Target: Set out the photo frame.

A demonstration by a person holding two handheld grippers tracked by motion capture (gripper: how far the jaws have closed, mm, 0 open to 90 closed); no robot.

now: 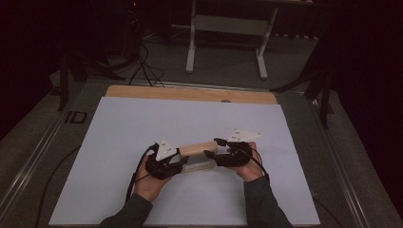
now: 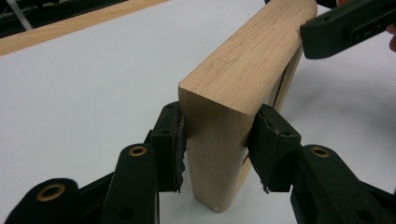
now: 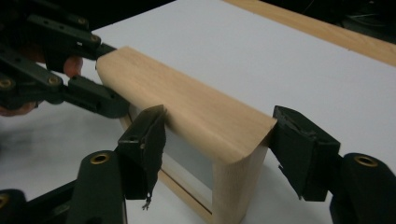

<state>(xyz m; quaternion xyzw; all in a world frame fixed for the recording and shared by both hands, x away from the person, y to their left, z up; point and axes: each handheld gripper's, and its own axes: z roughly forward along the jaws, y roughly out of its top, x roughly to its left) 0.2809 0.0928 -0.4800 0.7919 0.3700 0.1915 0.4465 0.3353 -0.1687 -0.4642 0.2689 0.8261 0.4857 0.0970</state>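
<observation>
Now, at the counter:
Frame (image 1: 197, 156): pale wood, hollow, upright on its edge on the white sheet (image 1: 119, 142), near the front middle of the counter (image 1: 190, 93); rounded top rail, open window beneath.
Left gripper (image 2: 215, 144): at the frame's left end, clenched on the end post, pads pressed to both faces in the left gripper view; grasping the frame.
Right gripper (image 3: 219, 154): at the frame's right end, released; jaws astride the end post, right pad clear of the wood, left pad just beside the window edge, contact there cannot be told.
Left hand (image 1: 151, 183): behind its gripper, forearm entering from the bottom edge of the high view.
Right hand (image 1: 249, 166): behind its gripper, likewise from the bottom edge.
Grey plates: one atop each gripper, seen from above.
Sheet: covering most of the counter, a bare wooden strip left along the far edge.
</observation>
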